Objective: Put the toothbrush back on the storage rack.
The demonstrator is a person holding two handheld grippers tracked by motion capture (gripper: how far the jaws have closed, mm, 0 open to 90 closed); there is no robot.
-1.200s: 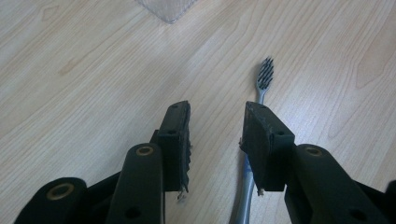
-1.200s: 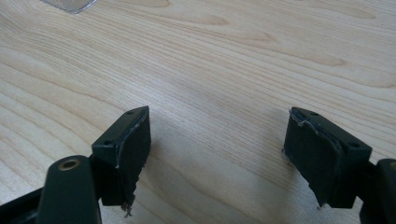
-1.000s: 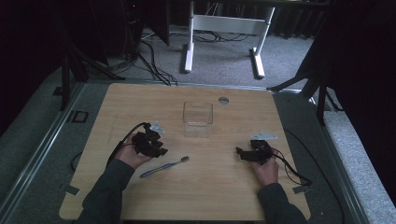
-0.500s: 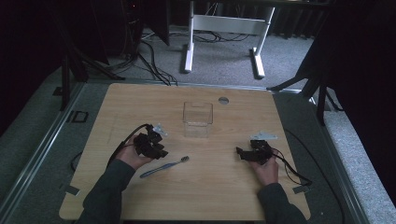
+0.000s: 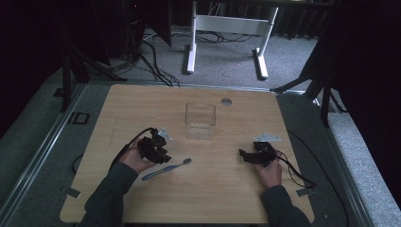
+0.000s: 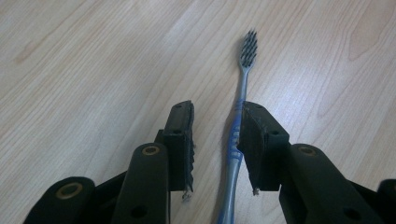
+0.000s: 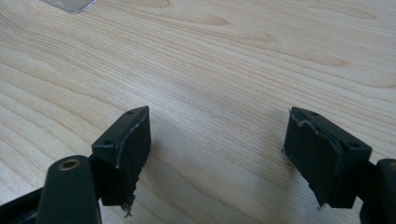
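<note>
A blue toothbrush (image 5: pixel 166 169) lies flat on the wooden table (image 5: pixel 213 198), bristle head toward the right. My left gripper (image 5: pixel 162 158) is low over its handle. In the left gripper view the toothbrush (image 6: pixel 237 135) runs between the jaws of my left gripper (image 6: pixel 217 112), which is open. The handle rests against the right pad (image 6: pixel 250 140), with a gap to the left pad. My right gripper (image 5: pixel 242 154) sits low at the table's right, pointing left. In its own view my right gripper (image 7: pixel 217 121) is wide open over bare wood.
A clear, empty square container (image 5: pixel 200 120) stands at the table's middle back; its corner (image 7: pixel 70 4) shows in the right gripper view. A round grommet (image 5: pixel 226 101) sits behind it. Cables trail from both grippers. Desk legs and dark stands stand on the floor beyond.
My left gripper has edged slightly down toward the toothbrush. The right gripper has hardly moved.
</note>
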